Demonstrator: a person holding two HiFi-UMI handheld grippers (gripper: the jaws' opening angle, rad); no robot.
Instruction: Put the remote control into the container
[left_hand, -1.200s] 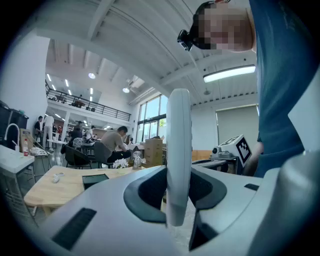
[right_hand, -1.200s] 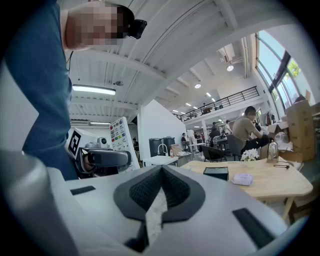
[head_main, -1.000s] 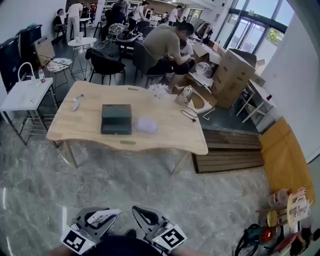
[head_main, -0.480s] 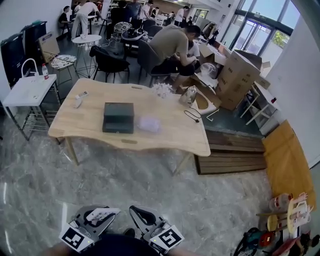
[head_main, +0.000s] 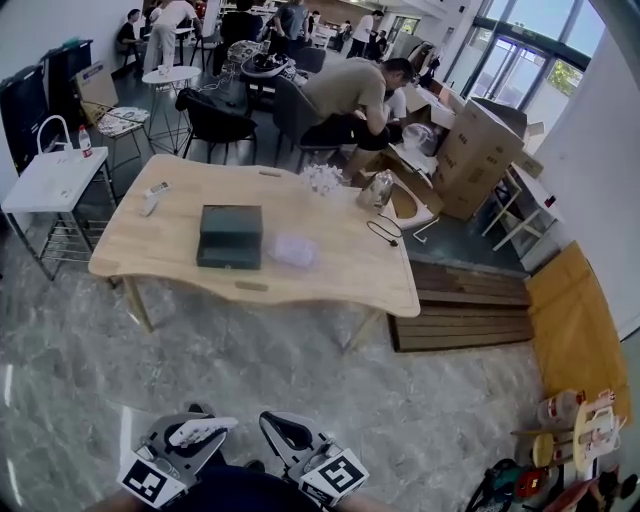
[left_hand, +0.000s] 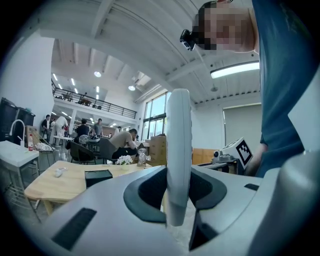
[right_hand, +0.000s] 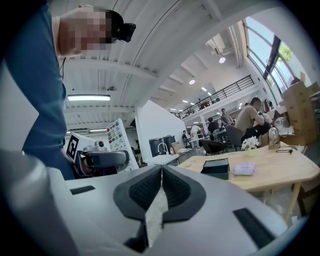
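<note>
A white remote control (head_main: 203, 430) is held between the jaws of my left gripper (head_main: 207, 433), low at the bottom of the head view. In the left gripper view the remote (left_hand: 178, 150) stands edge-on between the pads. My right gripper (head_main: 287, 431) is beside it, shut and empty, its pads meeting in the right gripper view (right_hand: 161, 185). That view also shows the remote's buttoned face (right_hand: 117, 142). The container, a dark box (head_main: 231, 236), sits on the wooden table (head_main: 330, 275) well ahead of both grippers.
On the table lie a clear plastic item (head_main: 293, 250), white flowers (head_main: 322, 180), a glass jug (head_main: 375, 188) and a cable (head_main: 380, 232). A person (head_main: 350, 90) sits behind it. A white side table (head_main: 50, 180) stands left, cardboard boxes (head_main: 480, 150) and a pallet (head_main: 460, 305) right.
The head view has shifted slightly, so the table sits a little further left. Both grippers stay in place, and the remote remains in the left one.
</note>
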